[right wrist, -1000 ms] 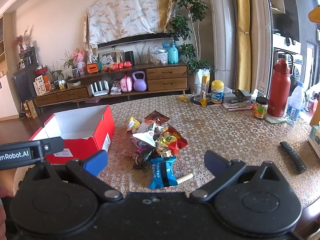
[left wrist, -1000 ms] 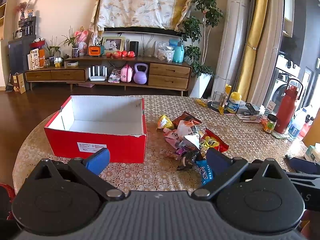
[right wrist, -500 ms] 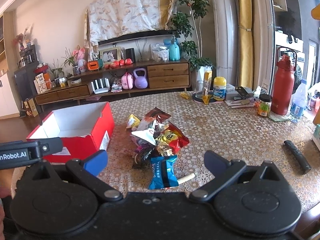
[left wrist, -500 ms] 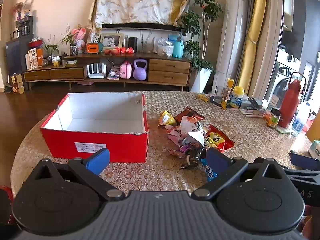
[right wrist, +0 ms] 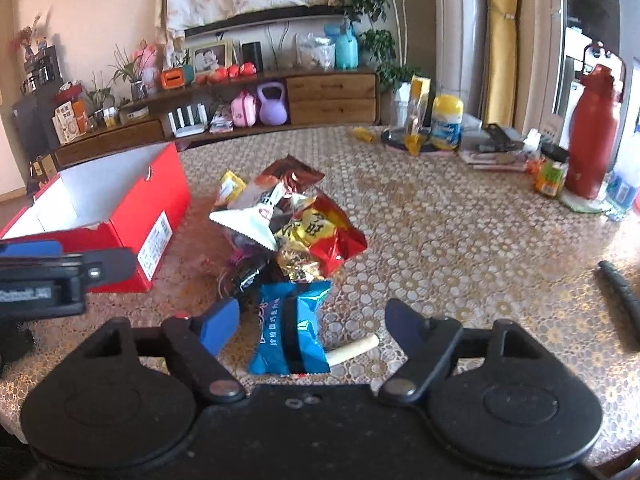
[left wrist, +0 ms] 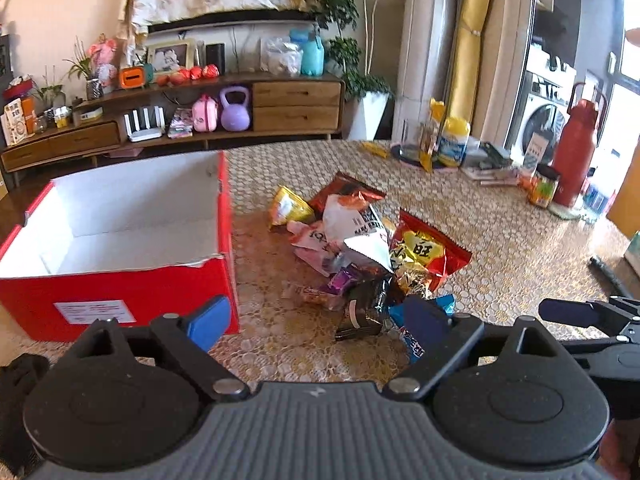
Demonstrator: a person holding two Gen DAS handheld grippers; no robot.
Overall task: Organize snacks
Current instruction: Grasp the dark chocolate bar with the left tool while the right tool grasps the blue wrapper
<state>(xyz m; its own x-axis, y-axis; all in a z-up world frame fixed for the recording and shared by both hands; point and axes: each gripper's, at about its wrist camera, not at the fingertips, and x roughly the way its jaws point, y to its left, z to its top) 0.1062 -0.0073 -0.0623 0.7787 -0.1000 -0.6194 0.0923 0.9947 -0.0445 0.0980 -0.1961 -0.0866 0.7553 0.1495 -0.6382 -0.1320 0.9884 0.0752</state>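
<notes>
A pile of snack packets (left wrist: 360,248) lies on the patterned table, right of an open, empty red box (left wrist: 120,280) with a white inside. My left gripper (left wrist: 316,320) is open and empty, low over the table before the pile's near edge. My right gripper (right wrist: 316,328) is open, with a blue packet (right wrist: 292,328) lying on the table between its fingers, untouched. A red and yellow bag (right wrist: 320,228) and a white packet (right wrist: 248,224) lie behind it. The red box (right wrist: 120,216) sits left of the pile.
A pale stick (right wrist: 352,350) lies beside the blue packet. A black remote (right wrist: 620,292) lies at the right. A red flask (right wrist: 592,128), jars and a yellow-capped tub (right wrist: 446,124) stand at the far right. A TV cabinet stands beyond the table.
Both grippers have moved forward and down toward the snack pile. The blue packet now lies between the right gripper's fingers. Both stay open.
</notes>
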